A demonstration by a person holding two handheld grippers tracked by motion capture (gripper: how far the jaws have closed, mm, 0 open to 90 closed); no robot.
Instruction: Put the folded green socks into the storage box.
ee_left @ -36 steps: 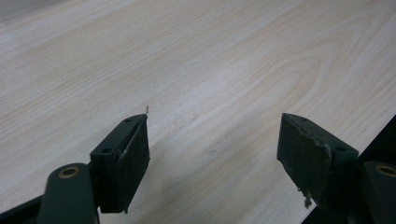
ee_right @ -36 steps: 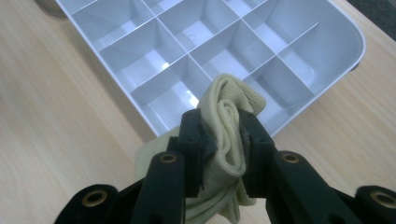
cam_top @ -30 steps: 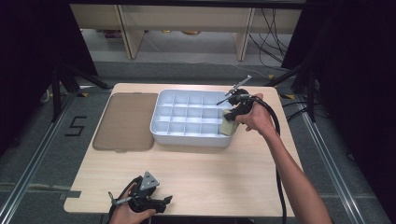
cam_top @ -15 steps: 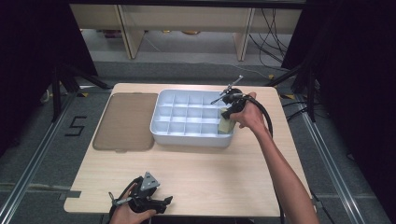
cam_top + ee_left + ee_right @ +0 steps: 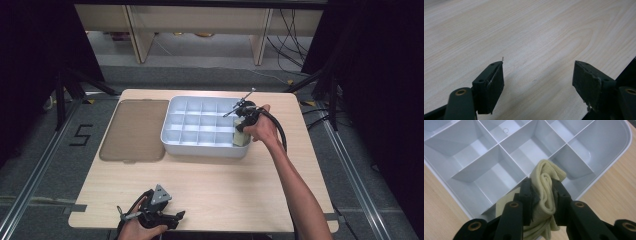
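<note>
Wood, pale and smooth, makes the top of the table [image 5: 215,180]. On it sits a white tray [image 5: 200,125] with many little boxes inside. Just left of the tray lies a flat brown mat [image 5: 134,130]. The right gripper [image 5: 541,192] is squeezed tight on a folded yellow cloth [image 5: 546,182], over the tray's near right corner. The left gripper [image 5: 537,80] is far from the tray, at the near table edge, jaws wide apart and holding nothing. Past the tray are grey floor and black cables [image 5: 295,25].

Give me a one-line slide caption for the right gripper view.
Right gripper clamps a folded cream cloth above a corner compartment of the white divided tray.
</note>
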